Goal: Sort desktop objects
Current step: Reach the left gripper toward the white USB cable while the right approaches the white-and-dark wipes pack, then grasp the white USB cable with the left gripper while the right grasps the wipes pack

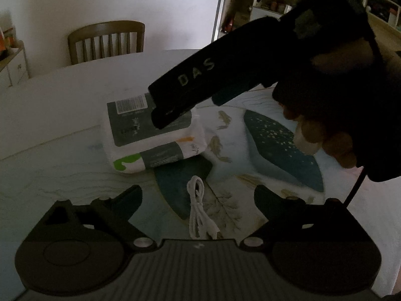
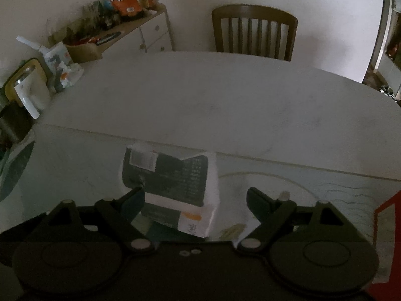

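Note:
Two wrapped tissue packs (image 1: 153, 138) lie stacked on the patterned mat, the top one grey with a barcode label. A coiled white cable (image 1: 200, 208) lies on the mat between the fingers of my left gripper (image 1: 198, 193), which stands open and does not touch it. My right gripper (image 1: 189, 110) reaches in from the upper right, one fingertip over the top pack. In the right wrist view the tissue packs (image 2: 170, 180) sit between the fingers of my right gripper (image 2: 196, 200). It is open: the left finger is at the pack's edge, the right finger stands apart.
The mat (image 1: 275, 135) covers the near half of a pale oval table (image 2: 200, 100). A wooden chair (image 2: 254, 32) stands at the far side. A sideboard (image 2: 150, 32) with snack bags, and a jug (image 2: 30, 92), are at the left. A red box edge (image 2: 387, 205) shows at the right.

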Tool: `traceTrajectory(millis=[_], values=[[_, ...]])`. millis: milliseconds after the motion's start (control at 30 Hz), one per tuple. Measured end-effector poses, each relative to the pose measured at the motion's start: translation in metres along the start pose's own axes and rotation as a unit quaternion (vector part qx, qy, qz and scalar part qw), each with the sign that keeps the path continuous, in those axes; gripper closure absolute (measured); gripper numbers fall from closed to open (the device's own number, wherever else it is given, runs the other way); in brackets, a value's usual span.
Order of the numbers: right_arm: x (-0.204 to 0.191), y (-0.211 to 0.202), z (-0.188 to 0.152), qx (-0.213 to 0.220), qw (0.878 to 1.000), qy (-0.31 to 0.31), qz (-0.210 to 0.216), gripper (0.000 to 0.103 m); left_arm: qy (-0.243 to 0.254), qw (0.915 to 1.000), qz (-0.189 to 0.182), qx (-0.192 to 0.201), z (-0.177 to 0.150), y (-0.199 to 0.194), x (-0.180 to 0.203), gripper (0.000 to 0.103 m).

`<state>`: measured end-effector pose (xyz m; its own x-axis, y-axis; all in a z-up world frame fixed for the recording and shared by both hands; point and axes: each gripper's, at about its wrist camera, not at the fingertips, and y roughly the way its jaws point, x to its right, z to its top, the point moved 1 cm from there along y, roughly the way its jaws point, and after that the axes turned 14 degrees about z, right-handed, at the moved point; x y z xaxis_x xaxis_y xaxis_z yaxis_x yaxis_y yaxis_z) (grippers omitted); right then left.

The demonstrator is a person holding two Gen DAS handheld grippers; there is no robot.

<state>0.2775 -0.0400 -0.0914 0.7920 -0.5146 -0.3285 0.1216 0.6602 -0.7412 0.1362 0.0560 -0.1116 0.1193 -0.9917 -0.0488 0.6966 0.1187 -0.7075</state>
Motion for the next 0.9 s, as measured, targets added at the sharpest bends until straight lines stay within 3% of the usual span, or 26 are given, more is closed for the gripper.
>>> traceTrajectory(millis=[533,600,633,667,733,800,900], values=[[0.008,0.025,0.001,-0.006,1.000,-0.014,0.017,0.019,-0.002,0.9996,-0.006,-0.028,-0.003,0.014,0.000,0.040],[0.009,0.026,0.001,-0.009,1.000,-0.012,0.013,0.028,-0.002,0.9995,-0.009,-0.031,-0.004,0.015,0.000,0.043],[0.010,0.028,0.001,-0.012,1.000,-0.009,0.015,0.043,-0.002,0.9994,-0.009,-0.033,-0.005,0.016,0.000,0.045],[0.011,0.029,0.001,-0.015,1.000,-0.005,0.014,0.051,0.000,0.9994,-0.008,-0.032,-0.005,0.016,0.001,0.045],[0.011,0.030,0.001,-0.018,1.000,-0.001,0.016,0.052,0.003,0.9995,-0.007,-0.032,-0.005,0.017,0.002,0.046],[0.010,0.030,0.000,-0.020,1.000,-0.003,0.018,0.060,0.003,0.9995,-0.006,-0.032,-0.005,0.017,0.002,0.049],[0.009,0.028,0.000,-0.019,1.000,-0.007,0.022,0.079,0.003,0.9995,-0.004,-0.032,-0.005,0.017,0.003,0.060]])
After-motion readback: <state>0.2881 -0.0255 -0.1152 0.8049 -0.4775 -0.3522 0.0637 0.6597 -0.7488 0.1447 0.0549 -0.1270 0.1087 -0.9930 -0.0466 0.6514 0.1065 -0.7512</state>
